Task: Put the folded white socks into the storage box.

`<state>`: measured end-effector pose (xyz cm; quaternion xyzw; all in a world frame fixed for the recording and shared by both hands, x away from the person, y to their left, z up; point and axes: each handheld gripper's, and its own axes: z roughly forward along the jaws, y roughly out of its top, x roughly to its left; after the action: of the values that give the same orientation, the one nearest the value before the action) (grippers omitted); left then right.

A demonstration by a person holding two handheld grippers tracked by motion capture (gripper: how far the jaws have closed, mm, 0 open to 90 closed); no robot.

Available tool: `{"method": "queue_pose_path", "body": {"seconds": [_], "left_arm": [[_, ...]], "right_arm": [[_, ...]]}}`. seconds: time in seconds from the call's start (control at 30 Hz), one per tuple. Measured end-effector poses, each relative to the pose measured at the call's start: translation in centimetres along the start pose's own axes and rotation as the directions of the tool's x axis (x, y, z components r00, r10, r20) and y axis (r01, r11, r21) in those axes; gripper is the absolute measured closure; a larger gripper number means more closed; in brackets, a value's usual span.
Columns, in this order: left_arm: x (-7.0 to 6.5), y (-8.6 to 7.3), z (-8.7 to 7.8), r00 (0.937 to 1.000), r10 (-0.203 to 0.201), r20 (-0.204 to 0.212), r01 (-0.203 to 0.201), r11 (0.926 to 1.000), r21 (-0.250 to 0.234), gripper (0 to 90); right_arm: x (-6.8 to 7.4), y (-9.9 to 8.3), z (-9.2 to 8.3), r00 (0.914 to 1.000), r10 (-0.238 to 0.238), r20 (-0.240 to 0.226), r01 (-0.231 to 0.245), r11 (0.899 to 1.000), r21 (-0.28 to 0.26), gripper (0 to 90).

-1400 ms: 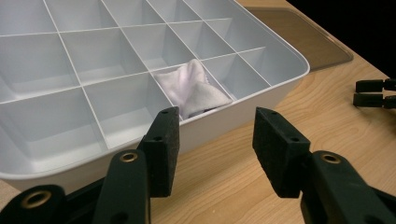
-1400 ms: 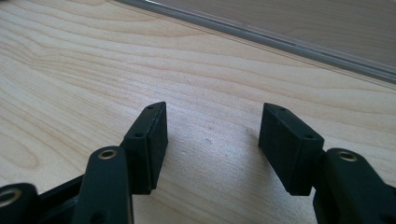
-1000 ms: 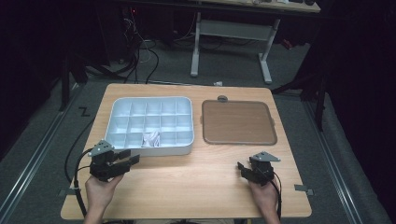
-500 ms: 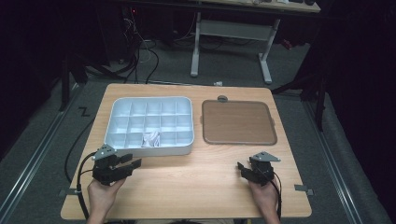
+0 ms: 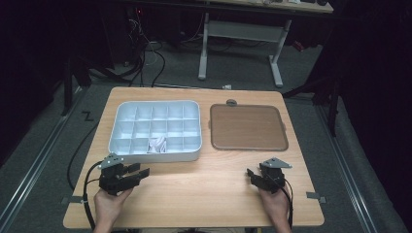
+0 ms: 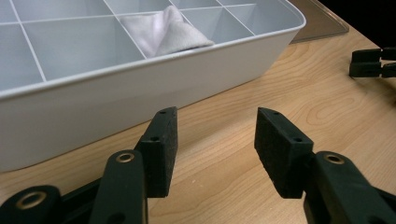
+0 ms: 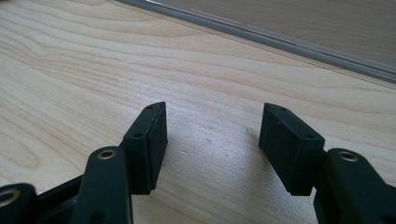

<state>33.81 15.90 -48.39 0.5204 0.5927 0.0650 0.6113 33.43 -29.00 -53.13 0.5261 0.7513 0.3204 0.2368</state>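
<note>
A white compartment tray (image 5: 116, 146) lies on the left half of the wooden table, and a folded white cloth (image 5: 157, 144) sits in one of its front cells. The cloth (image 6: 163, 32) is also seen past the tray wall (image 6: 140, 88) in the left gripper view. My left gripper (image 5: 141, 172) rests low on the table just in front of the tray's front left corner, open, with nothing between its pads (image 6: 161, 140). My right gripper (image 5: 251, 173) rests near the front right of the table, open and empty, its pads (image 7: 287, 140) over bare wood.
A brown flat tray (image 5: 248, 127) with a clear rim lies right of the white one; its edge (image 7: 280, 39) crosses the top of the right gripper view. A small grey round object (image 5: 231, 102) sits behind it. Black cables trail off the table's front edge. A desk frame stands beyond.
My left gripper has shifted slightly toward the front left of the table. The right gripper has stayed where it was.
</note>
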Motion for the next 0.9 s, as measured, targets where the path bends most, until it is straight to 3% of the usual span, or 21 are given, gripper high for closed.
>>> {"method": "queue_pose_path", "body": {"seconds": [0.4,0.9], "left_arm": [[0.2,-0.9,0.7,0.9998,-0.019,0.008,0.019,0.9996,0.023,49.4],[0.1,-1.9,1.9,1.0,0.009,-0.001,-0.009,0.999,0.043,49.0]], "right_arm": [[0.0,0.0,0.0,1.0,0.0,0.001,0.0,1.0,0.0,42.3],[0.0,0.0,0.0,1.0,0.0,0.0,0.0,1.0,0.0,42.3]]}}
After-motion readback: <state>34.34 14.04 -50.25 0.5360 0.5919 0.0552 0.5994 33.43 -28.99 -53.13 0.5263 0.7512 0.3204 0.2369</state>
